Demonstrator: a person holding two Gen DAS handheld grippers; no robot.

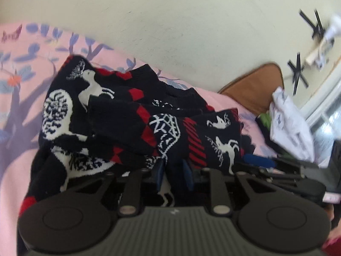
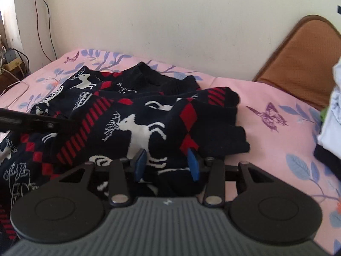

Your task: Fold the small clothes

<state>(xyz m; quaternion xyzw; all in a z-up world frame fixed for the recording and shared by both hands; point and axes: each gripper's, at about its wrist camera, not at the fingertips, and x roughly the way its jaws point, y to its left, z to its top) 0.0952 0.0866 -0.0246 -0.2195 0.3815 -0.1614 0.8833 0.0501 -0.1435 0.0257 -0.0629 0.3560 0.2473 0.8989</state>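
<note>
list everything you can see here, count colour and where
sweater: one, dark navy with white deer and red diamonds, rumpled on the bed
sheet: one, pink with blue leaves and purple butterflies, covering the bed
headboard: one, brown, at the bed's end by the wall
wall: one, cream, behind the bed
white clothes: a pile, count unclear, at the bed's right edge
cables: a few, dark, hanging down the wall at left
tape crosses: two, black, on the wall at right
left gripper: one, black with blue fingers, narrowly spaced around a sweater fold
right gripper: one, black with blue fingers, apart, sweater edge between them
</note>
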